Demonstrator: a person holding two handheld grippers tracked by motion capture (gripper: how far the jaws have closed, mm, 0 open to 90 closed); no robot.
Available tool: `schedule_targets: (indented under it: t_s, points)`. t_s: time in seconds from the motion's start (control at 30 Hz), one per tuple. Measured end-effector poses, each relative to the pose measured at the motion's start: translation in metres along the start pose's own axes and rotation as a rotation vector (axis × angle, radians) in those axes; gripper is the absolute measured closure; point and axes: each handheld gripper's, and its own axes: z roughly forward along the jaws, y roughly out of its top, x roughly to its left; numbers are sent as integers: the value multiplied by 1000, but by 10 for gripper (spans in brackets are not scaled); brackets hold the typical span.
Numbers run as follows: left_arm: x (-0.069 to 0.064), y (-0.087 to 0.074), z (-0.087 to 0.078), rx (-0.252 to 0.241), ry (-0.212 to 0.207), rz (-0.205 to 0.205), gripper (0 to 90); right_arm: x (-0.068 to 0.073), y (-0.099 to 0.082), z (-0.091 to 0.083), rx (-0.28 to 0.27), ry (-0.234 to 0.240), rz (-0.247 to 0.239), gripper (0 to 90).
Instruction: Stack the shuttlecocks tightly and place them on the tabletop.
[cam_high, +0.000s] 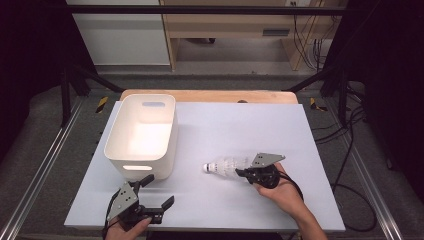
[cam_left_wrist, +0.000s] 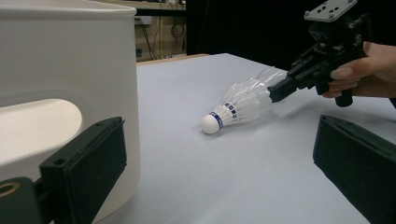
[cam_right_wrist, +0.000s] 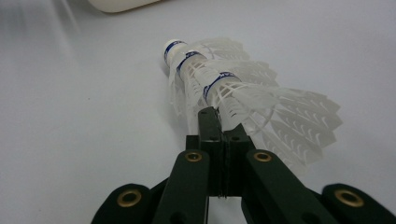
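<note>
A stack of nested white plastic shuttlecocks (cam_high: 225, 165) with blue bands lies on the white table (cam_high: 240, 125), right of the middle, cork end pointing left. My right gripper (cam_high: 241, 172) is shut on the rim of the stack's skirt. The right gripper view shows the closed jaws (cam_right_wrist: 217, 121) pinching the skirt of the shuttlecocks (cam_right_wrist: 243, 93). My left gripper (cam_high: 160, 190) stands open near the front edge with nothing between its fingers. In its own view the left gripper (cam_left_wrist: 219, 154) faces the shuttlecocks (cam_left_wrist: 238, 105) and the right gripper (cam_left_wrist: 275, 91).
A white plastic bin (cam_high: 114, 137) with handle slots stands at the table's left, just behind my left gripper, and its wall (cam_left_wrist: 60, 60) is close beside the left jaw. Its bottom corner (cam_right_wrist: 116, 3) shows in the right gripper view. Black frame bars flank the table.
</note>
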Motion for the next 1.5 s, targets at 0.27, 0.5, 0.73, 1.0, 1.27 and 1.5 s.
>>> schedule_targets:
  t_s: [0.27, 0.5, 0.73, 1.0, 1.27, 1.5]
  points:
    - [-1, 0, 1, 0, -2, 1, 28, 2, 1, 4, 1, 5, -6, 898]
    - [-2, 0, 1, 1, -6, 4, 28, 3, 2, 7, 3, 7, -12, 897]
    - [-2, 0, 1, -2, -7, 2, 28, 4, 2, 10, 7, 9, -17, 896]
    - [-2, 0, 1, -1, -7, 2, 28, 5, 3, 12, 9, 14, -22, 895]
    - [-2, 0, 1, 0, -7, 2, 28, 6, 3, 13, 10, 18, -23, 893]
    - [-2, 0, 1, -2, -7, 3, 28, 7, 4, 14, 16, 16, -25, 886]
